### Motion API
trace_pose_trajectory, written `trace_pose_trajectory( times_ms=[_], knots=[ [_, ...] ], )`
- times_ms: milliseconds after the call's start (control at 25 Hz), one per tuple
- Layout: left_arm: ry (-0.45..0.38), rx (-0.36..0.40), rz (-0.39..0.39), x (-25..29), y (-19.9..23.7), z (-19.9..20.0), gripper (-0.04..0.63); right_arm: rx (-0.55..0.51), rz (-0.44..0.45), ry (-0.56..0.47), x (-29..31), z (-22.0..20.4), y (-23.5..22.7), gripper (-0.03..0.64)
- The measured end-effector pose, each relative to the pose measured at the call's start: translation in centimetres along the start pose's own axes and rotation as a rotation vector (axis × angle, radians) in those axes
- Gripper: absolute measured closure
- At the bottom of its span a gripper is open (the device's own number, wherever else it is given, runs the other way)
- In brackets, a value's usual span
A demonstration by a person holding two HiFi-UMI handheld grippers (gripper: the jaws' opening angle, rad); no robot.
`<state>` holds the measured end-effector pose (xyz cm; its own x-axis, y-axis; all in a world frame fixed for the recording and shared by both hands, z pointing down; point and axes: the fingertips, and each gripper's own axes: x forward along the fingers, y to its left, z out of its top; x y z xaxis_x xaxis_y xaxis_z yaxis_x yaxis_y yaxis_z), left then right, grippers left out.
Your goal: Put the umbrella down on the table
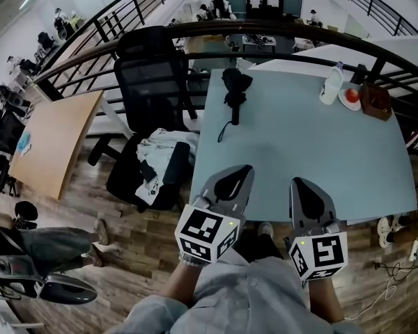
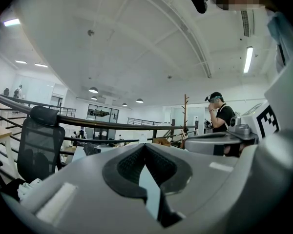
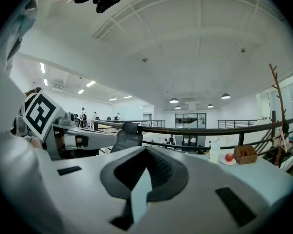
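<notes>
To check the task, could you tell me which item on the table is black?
The folded umbrella, lying far left; the bottle, plate and brown box stand together far right.

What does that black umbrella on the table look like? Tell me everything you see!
The umbrella is black and folded up short, but its cloth looks loose and bunched, not wrapped tight. It lies flat on the far left part of the pale blue table. The cloth end points away from the person and the straight handle points back toward them. A thin cord loop trails from the handle onto the tabletop. Only the table touches it.
</notes>
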<state>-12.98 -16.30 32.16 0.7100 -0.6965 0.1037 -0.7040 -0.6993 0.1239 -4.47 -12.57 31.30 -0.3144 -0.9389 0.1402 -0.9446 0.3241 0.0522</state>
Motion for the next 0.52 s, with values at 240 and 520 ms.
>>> trace_pose_trajectory(
  times_ms=[240,520],
  knots=[
    [0.003,-0.009,-0.005,0.36,-0.08,-0.21,0.591,-0.005,0.002,0.011,0.06,-0.14,-0.15,0.626],
    [0.005,-0.009,-0.012,0.47,-0.26,-0.29,0.591,-0.006,0.003,0.023,-0.05,-0.47,-0.13,0.626]
  ],
)
